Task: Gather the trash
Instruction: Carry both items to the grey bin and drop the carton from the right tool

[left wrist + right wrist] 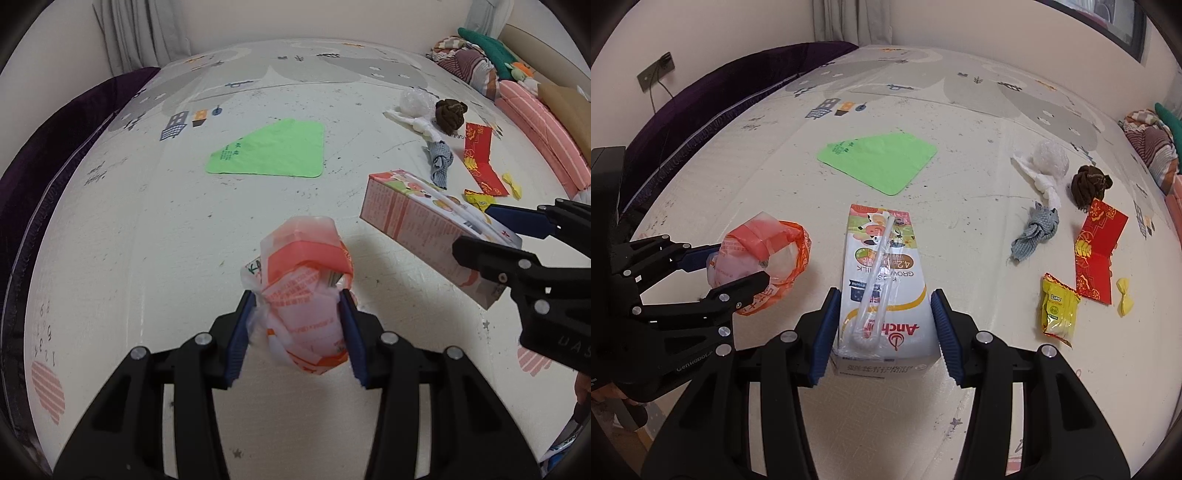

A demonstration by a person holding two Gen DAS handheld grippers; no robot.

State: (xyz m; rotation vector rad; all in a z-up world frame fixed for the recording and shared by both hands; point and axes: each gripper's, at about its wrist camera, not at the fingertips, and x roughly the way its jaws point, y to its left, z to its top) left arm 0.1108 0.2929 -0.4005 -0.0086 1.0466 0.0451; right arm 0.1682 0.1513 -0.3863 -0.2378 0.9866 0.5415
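A crumpled orange-and-white plastic bag (303, 277) sits between the blue pads of my left gripper (298, 295), which is shut on it and holds it above the play mat (147, 229). In the right wrist view the same bag (764, 236) shows at the left in the left gripper (740, 264). My right gripper (884, 293) is shut on a pink-and-white milk carton (882, 258) with a wrapped straw on its face. The carton (406, 214) is raised off the mat and tilted, with the right gripper (474, 227) at its near end.
On the mat lie a flat green bag (879, 162), white crumpled plastic (1049, 162), a brown sock ball (1087, 182), a grey cloth (1036, 232), a red envelope (1097, 251) and yellow wrappers (1058, 310). A purple cushion (701, 99) borders the left, striped bedding (535, 122) the right.
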